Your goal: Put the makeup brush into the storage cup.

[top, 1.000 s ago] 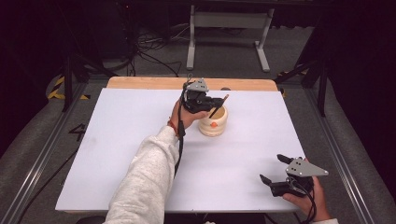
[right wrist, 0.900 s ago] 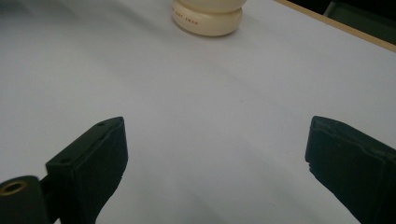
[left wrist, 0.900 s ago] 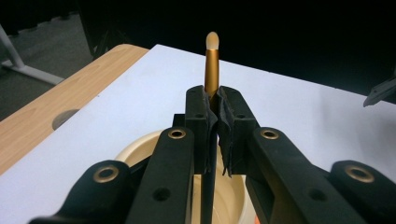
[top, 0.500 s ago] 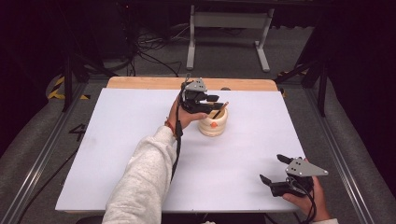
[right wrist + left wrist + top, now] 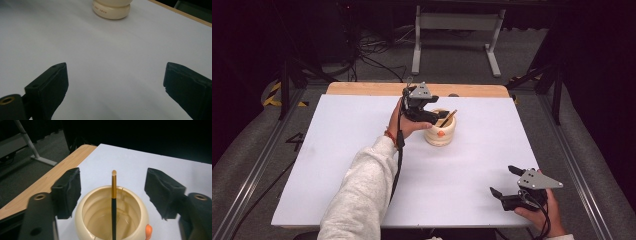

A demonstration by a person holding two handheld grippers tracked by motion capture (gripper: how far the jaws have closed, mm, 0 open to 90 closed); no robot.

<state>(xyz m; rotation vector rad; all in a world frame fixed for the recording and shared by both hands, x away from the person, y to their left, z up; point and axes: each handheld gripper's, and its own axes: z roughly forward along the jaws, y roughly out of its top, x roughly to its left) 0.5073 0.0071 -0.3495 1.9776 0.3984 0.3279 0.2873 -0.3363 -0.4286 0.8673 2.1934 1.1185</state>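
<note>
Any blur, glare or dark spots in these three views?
High view: table evenly lit, surroundings nearly black. Left gripper view: cream pot and brush sharp, pads slightly soft, background dark. Right gripper view: no glare, jaws soft-edged, pot cropped at the top.

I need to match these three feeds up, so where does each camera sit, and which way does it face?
High view: above the person's side, facing forward and down on the white table; both forearms and tongs show.
Left gripper view: rides the left tongs, looking down between its open jaws at the cream pot and the brush standing in it.
Right gripper view: rides the right tongs, looking low across the table towards the pot.
All three share the pot.
</note>
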